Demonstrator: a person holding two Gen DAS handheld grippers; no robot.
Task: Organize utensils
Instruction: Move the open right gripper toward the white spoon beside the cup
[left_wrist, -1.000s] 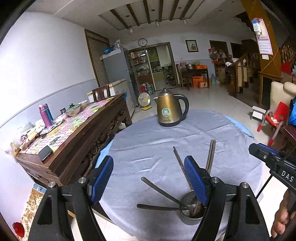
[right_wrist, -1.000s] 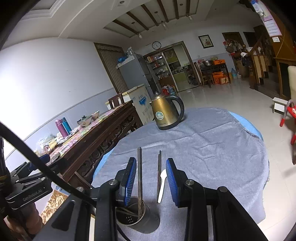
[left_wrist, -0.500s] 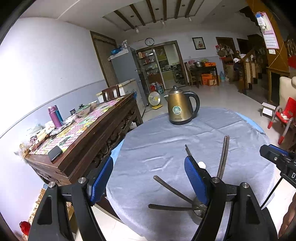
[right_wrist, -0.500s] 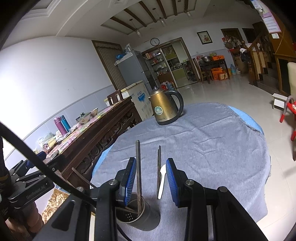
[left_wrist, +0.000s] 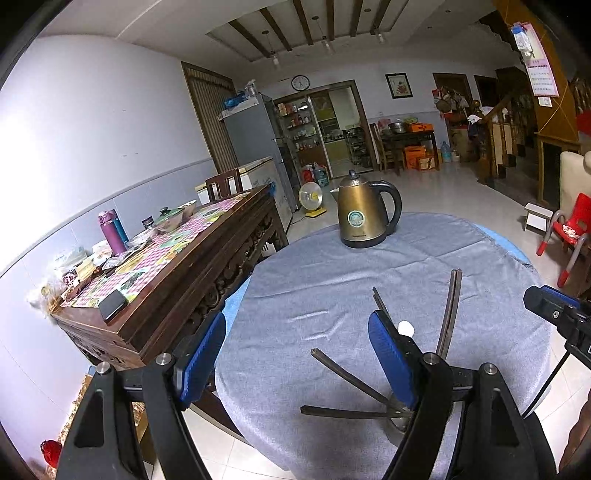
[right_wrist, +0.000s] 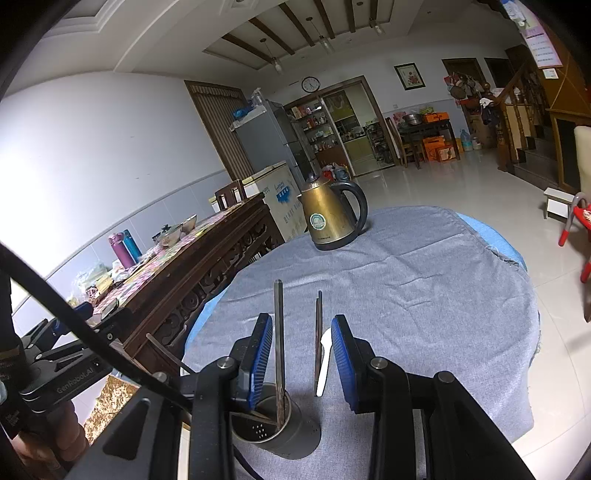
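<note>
Right tongs (right_wrist: 302, 354): blue pads spread, gripping nothing. The metal utensil holder (right_wrist: 275, 430) stands on the grey tablecloth (right_wrist: 424, 295) directly below the left pad. A dark chopstick (right_wrist: 279, 339) rises from the holder between the pads — it touches neither. A second chopstick pair (right_wrist: 318, 332) and a white spoon (right_wrist: 324, 360) lie on the cloth ahead, inside the gap.

Left tongs (left_wrist: 297, 363): pads spread wide, holding nothing. The holder (left_wrist: 400, 421) sits behind the right pad, mostly hidden, with chopsticks (left_wrist: 347, 374) fanning out leftward. A brass-coloured electric kettle (left_wrist: 364, 210) stands well ahead of both tongs — at the far side of the table.
</note>
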